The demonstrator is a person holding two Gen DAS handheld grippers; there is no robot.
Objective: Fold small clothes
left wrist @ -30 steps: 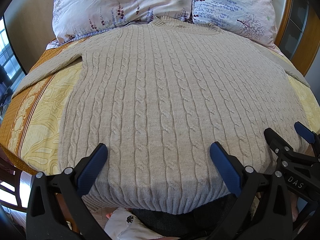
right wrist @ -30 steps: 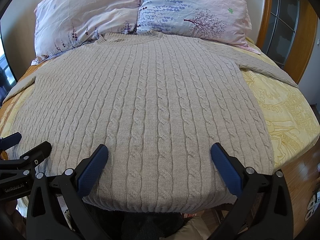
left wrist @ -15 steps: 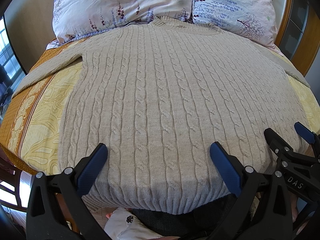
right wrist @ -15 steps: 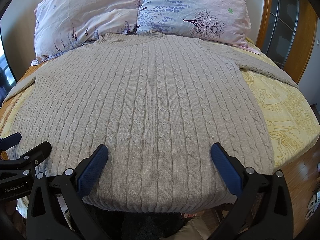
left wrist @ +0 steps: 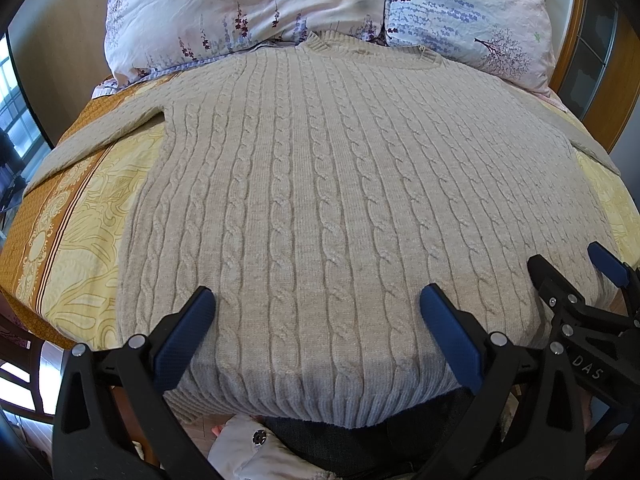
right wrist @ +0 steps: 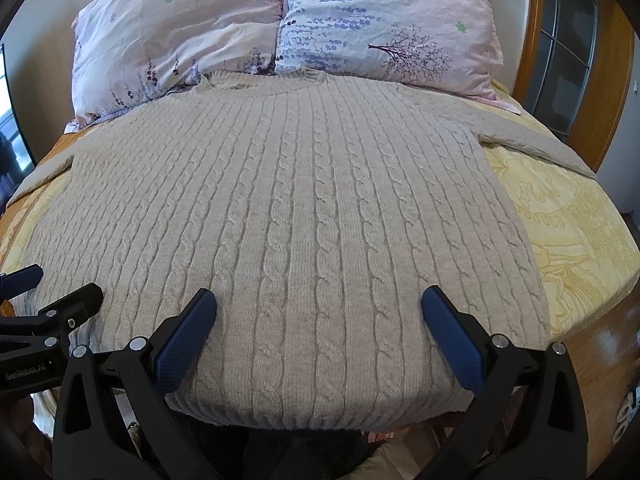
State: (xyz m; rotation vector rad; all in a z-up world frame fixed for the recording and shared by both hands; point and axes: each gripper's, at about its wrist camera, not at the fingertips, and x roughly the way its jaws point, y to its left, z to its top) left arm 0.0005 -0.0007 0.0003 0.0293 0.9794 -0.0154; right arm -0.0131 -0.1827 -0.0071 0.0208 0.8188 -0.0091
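Observation:
A beige cable-knit sweater (left wrist: 320,184) lies flat and spread out on the bed, collar toward the pillows, hem at the near edge; it also shows in the right wrist view (right wrist: 288,220). Its sleeves run out to the left (left wrist: 100,136) and right (right wrist: 536,140). My left gripper (left wrist: 316,312) is open and empty, hovering over the hem's left part. My right gripper (right wrist: 320,312) is open and empty over the hem's right part. Each gripper shows at the edge of the other's view.
Two floral pillows (left wrist: 248,12) (right wrist: 392,24) lie at the head of the bed. A yellow and orange patterned sheet (left wrist: 84,216) covers the mattress. A wooden headboard and frame (right wrist: 600,80) stand at the right. Wooden floor (right wrist: 600,360) lies beside the bed.

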